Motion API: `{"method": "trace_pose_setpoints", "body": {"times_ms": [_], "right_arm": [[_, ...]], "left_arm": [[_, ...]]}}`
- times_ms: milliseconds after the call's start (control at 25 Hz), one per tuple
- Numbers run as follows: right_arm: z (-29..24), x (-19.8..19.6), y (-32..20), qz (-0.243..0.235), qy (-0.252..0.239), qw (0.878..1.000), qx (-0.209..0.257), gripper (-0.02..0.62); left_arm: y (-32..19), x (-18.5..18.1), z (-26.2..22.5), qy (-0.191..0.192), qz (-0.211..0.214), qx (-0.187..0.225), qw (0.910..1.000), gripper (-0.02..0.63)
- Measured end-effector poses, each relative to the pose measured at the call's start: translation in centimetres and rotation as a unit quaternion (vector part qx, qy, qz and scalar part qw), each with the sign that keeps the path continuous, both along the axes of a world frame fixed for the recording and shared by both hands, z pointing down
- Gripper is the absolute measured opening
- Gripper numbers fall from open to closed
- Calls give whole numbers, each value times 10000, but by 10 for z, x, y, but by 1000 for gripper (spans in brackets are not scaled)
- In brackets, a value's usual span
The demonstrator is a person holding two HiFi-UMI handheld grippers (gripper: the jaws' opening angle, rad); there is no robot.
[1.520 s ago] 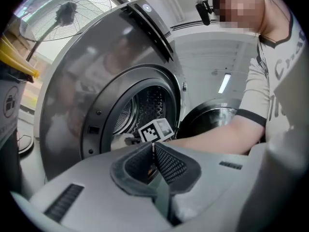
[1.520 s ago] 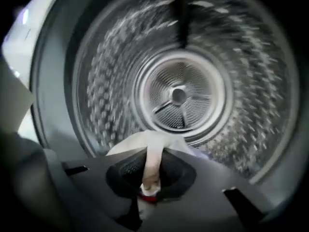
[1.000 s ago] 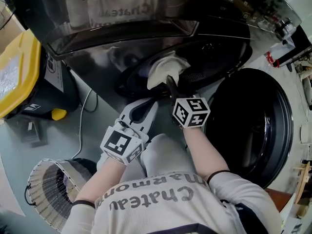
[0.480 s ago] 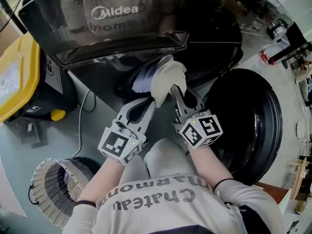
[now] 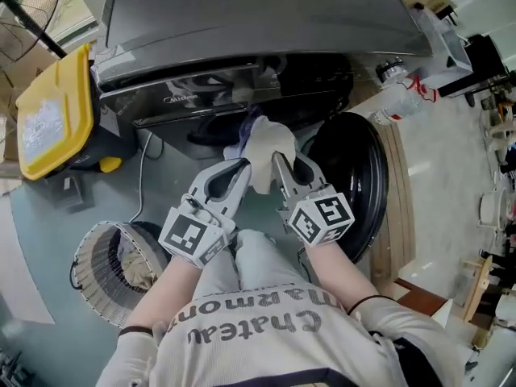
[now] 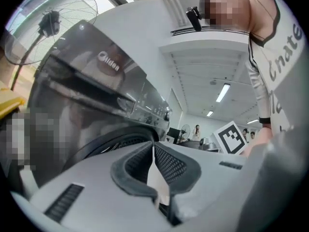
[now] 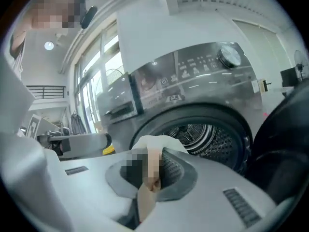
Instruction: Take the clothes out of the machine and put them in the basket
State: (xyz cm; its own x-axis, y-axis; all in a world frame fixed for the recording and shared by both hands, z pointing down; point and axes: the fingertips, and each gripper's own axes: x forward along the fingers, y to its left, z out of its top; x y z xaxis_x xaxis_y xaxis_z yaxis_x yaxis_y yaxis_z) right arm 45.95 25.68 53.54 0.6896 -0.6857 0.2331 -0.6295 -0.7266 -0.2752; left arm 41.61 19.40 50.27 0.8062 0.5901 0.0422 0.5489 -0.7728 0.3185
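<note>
A cream-white garment (image 5: 264, 145) hangs bunched in front of the washing machine's (image 5: 242, 22) dark drum mouth, held from both sides. My left gripper (image 5: 244, 166) is shut on its left edge; in the left gripper view a pale strip of cloth (image 6: 155, 178) shows between the pads (image 6: 169, 163). My right gripper (image 5: 278, 161) is shut on the right edge, and the garment (image 7: 152, 143) bulges over its jaws before the steel drum (image 7: 205, 132). A bluish cloth (image 5: 240, 135) shows just behind the garment at the opening. The wire basket (image 5: 93, 252) stands at lower left.
The machine's round black door (image 5: 359, 184) hangs open to the right of my right gripper. The basket holds some pale cloth (image 5: 133, 268). A yellow-lidded bin (image 5: 48, 107) stands left of the machine, with a cable (image 5: 145, 176) on the floor beside it. A wooden board (image 5: 399, 208) lies right of the door.
Both grippers have risen, drawing the cream garment up and out of the drum mouth. The head view has lifted, so the machine's top and more of the basket show.
</note>
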Motion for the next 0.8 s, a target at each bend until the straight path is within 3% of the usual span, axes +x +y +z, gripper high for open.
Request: {"method": "trace_pose_setpoints", "body": {"times_ms": [200, 360, 560, 800], "right_arm": [[-83, -26, 10, -438, -292, 9986, -76, 44], [-147, -39, 23, -661, -222, 9975, -148, 44], [-224, -44, 10, -1022, 332, 9942, -6, 44], [-311, -62, -42, -1400, 1032, 9845, 205, 44]], "left_arm": [[-3, -24, -92, -108, -312, 139, 9994, 9], [-8, -42, -156, -136, -717, 118, 9973, 9], [-28, -65, -223, 171, -1196, 32, 9927, 9], [-79, -108, -272, 54, -1767, -17, 9842, 9]]}}
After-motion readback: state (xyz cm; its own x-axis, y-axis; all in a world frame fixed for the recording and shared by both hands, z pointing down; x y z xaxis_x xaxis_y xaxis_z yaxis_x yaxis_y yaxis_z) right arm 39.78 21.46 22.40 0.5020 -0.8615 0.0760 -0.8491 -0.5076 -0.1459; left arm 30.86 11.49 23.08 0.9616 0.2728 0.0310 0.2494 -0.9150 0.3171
